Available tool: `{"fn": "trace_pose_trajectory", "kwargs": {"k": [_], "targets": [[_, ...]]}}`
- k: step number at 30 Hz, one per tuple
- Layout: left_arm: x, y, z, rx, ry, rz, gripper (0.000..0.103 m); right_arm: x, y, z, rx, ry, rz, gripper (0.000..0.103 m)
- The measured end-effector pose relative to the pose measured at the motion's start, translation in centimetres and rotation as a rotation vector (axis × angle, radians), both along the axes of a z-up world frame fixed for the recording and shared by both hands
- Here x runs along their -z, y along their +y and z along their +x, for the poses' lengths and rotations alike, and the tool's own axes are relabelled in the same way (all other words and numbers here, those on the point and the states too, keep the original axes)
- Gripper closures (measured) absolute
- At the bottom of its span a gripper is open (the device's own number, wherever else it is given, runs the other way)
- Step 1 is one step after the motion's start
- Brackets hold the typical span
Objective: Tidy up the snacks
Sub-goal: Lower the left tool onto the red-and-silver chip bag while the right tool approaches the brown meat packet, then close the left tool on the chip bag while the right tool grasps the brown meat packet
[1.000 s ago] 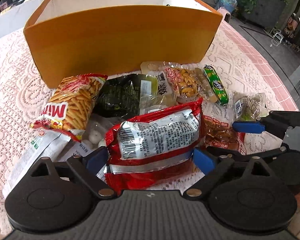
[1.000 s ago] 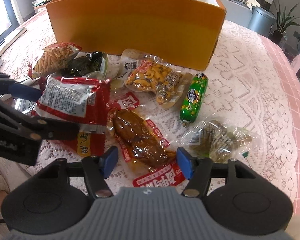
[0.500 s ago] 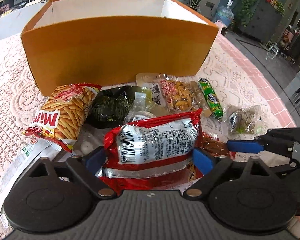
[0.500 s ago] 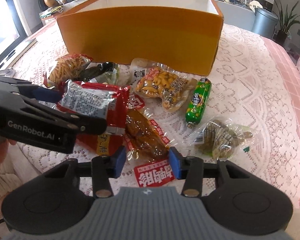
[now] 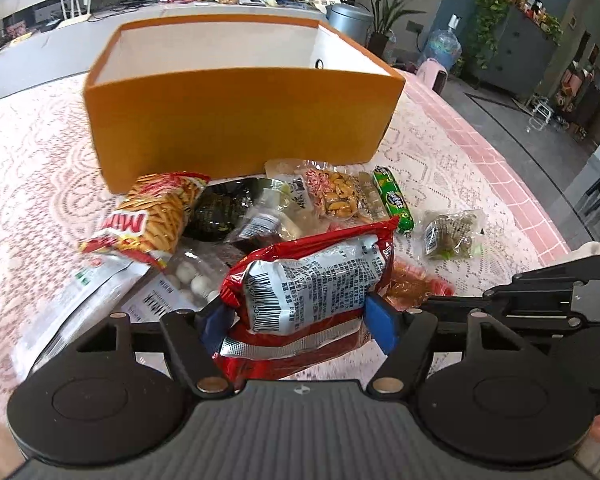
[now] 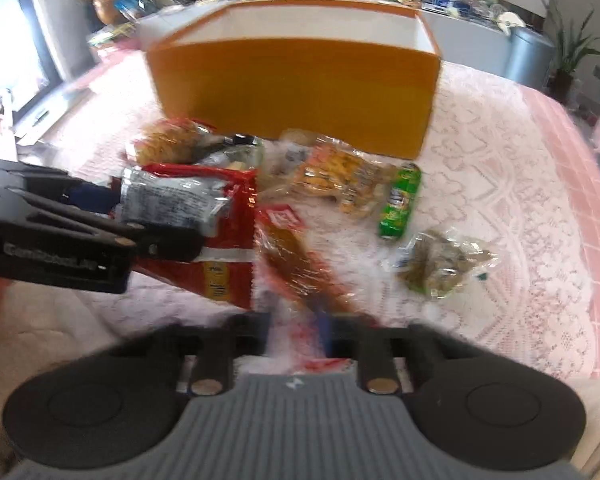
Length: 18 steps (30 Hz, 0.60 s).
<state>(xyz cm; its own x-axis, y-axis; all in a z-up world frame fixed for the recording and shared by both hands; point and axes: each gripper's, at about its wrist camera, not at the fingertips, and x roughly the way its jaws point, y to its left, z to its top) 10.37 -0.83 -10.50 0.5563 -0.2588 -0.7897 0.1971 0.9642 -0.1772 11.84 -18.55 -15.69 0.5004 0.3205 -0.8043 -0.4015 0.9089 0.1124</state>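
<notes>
A red and silver snack bag (image 5: 316, 280) sits between the blue pads of my left gripper (image 5: 298, 320). Its jaws are closing, and the pads press the bag's sides and hold it tilted up off the pile. The right wrist view is blurred. There my right gripper (image 6: 296, 328) is shut on the near end of a clear, red-edged pack of brown meat (image 6: 296, 256), which slants up from the cloth. The same pack (image 5: 412, 284) shows behind the red bag. An open orange box (image 5: 240, 120) with a white inside stands behind the pile.
Loose on the lace cloth lie a bag of stick snacks (image 5: 152, 212), a dark green pack (image 5: 220, 212), a peanut pack (image 5: 336, 196), a green sausage (image 5: 394, 200), a clear pack of greenish bits (image 5: 450, 232) and white balls in a pouch (image 5: 188, 276). The table's pink edge (image 5: 512, 184) runs along the right.
Both grippers have risen and drawn back from the box. The left jaws narrowed onto the red bag and raised it. The right jaws shut on the brown pack's end.
</notes>
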Motion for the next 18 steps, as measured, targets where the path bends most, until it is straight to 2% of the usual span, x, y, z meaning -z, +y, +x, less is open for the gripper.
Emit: {"fn": "trace_pose_trajectory", "kwargs": {"k": [7, 9, 11, 15, 17, 18], "targets": [[-1.6, 1.5, -1.4, -0.076, -0.03, 0.021, 0.022, -1.6, 0.2, -1.1, 0.021, -0.035, 0.009, 0.103], [-1.8, 2.1, -1.4, -0.107, -0.035, 0.029, 0.022, -1.5, 0.5, -0.8, 0.018, -0.043, -0.018, 0.095], [-1.9, 2.5, -1.3, -0.131, -0.031, 0.033, 0.022, -0.7, 1.3, -0.2, -0.059, -0.037, -0.079, 0.053], [-2.0, 2.9, -1.3, -0.156, -0.034, 0.041, 0.022, 0.9, 2.7, 1.0, -0.142, -0.026, -0.189, 0.048], [-1.9, 3.0, -1.4, -0.159, -0.033, 0.042, 0.022, 1.4, 3.1, 1.8, -0.17, -0.02, -0.196, 0.035], [-1.9, 3.0, -1.4, -0.157, -0.033, 0.043, 0.022, 1.6, 3.3, 2.2, -0.177, -0.023, -0.203, 0.035]]}}
